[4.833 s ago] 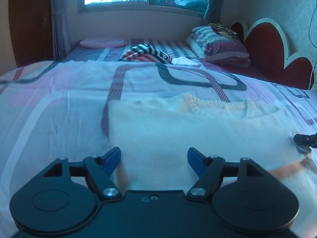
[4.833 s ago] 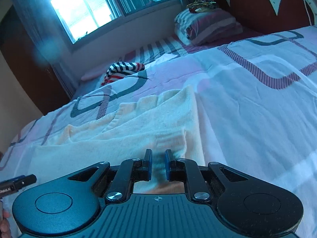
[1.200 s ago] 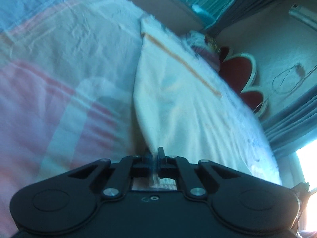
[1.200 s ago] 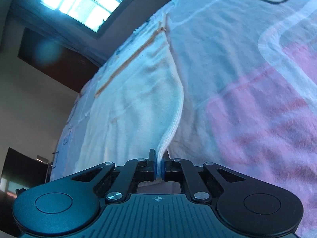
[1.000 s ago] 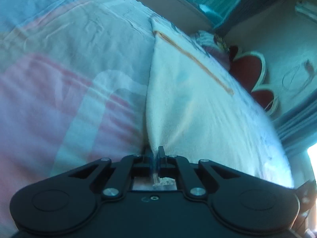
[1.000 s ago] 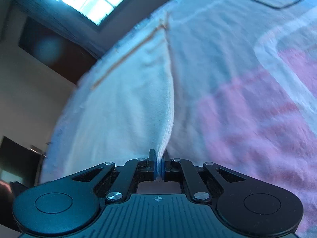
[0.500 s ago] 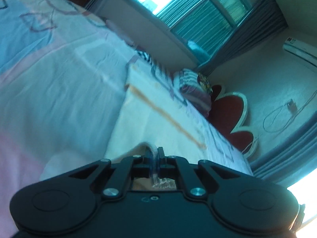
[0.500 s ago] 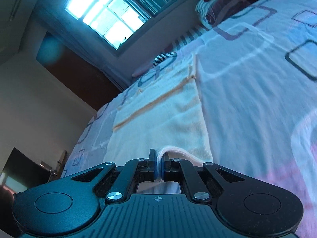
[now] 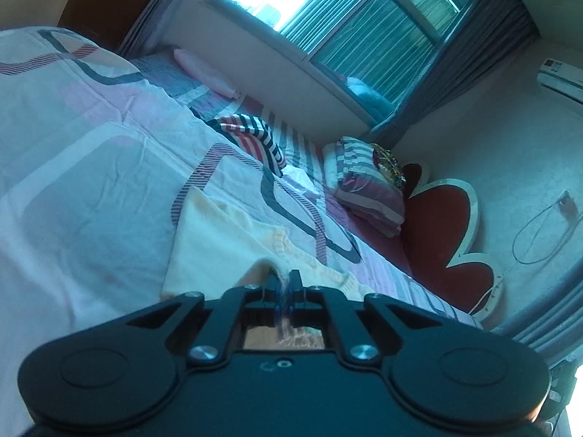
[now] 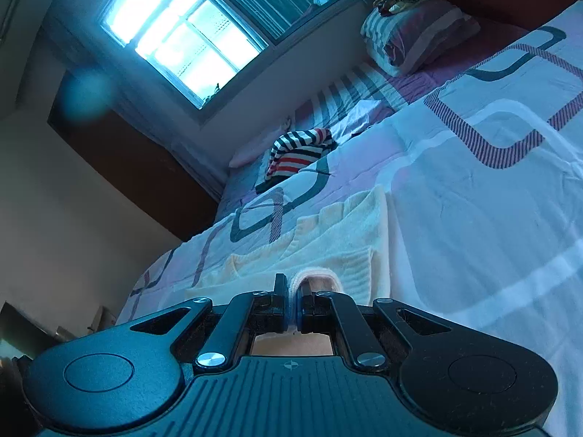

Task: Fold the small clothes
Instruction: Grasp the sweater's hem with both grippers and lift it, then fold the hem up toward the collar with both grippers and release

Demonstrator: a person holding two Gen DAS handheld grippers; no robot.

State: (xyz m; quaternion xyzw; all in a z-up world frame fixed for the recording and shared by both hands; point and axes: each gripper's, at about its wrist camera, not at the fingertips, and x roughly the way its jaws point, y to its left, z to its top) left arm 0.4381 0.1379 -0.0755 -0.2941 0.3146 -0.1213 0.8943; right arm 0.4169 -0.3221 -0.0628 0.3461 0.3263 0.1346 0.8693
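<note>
A cream knitted sweater lies flat on the patterned bedspread, its ribbed neck toward the far side. My left gripper is shut on the sweater's near edge, which curls up between its jaws. In the right wrist view the same sweater lies ahead, and my right gripper is shut on a fold of its near hem. Both grippers hold the near part doubled over the lower layer, low over the bed.
A striped red, white and dark garment lies crumpled further up the bed, also in the right wrist view. Striped pillows and a red headboard stand on the right. A window and dark wardrobe lie beyond.
Both grippers, still shut on the sweater's edge, have carried it forward over the garment toward the neck. The hanging cloth now lies doubled on the bed.
</note>
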